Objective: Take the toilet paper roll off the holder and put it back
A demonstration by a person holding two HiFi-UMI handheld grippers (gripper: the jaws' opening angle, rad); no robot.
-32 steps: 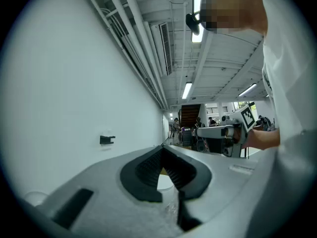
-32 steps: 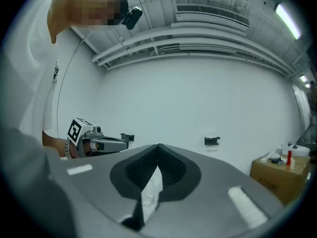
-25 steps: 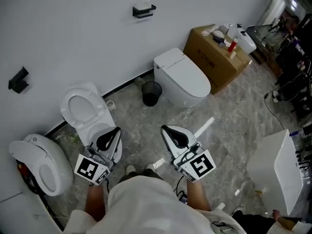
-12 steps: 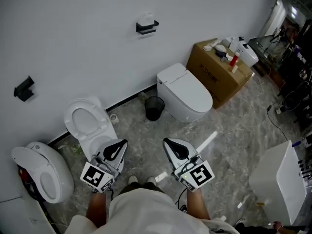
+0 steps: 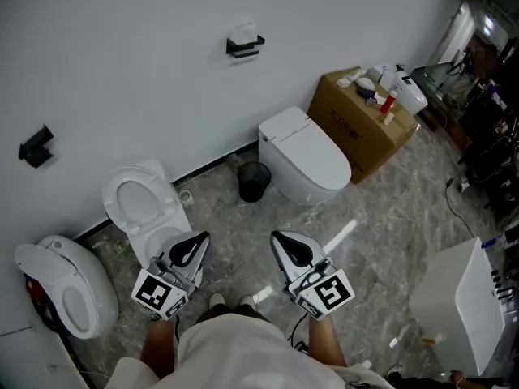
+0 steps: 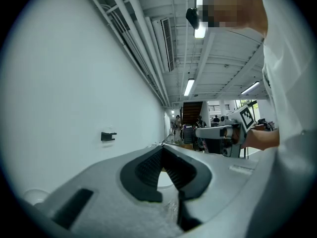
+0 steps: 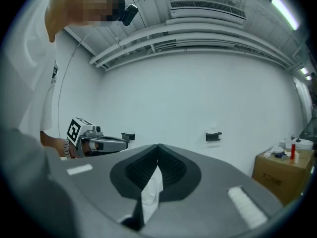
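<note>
A white toilet paper roll [image 5: 243, 34] sits on a black holder [image 5: 246, 47] high on the white wall. The holder [image 7: 213, 136] also shows in the right gripper view, far ahead. Both grippers hang low in front of the person, well short of the wall. My left gripper [image 5: 197, 242] is shut with nothing held. My right gripper [image 5: 281, 238] is shut too, and a small white scrap like tissue [image 7: 150, 192] shows in the slot behind its tips. Each gripper appears in the other's view, the left gripper [image 7: 96, 143] and the right gripper [image 6: 223, 133].
A second, empty black holder [image 5: 36, 146] is on the wall at left. Below stand a closed white toilet [image 5: 304, 152], an open-seat toilet [image 5: 142, 205], another toilet [image 5: 61, 286], a black bin [image 5: 253, 181] and a cardboard box [image 5: 369, 112] with bottles. A white cabinet [image 5: 462, 298] is at right.
The head view has shifted slightly, so the wall and toilets sit a little lower in the picture. Both grippers stay shut and in about the same place.
</note>
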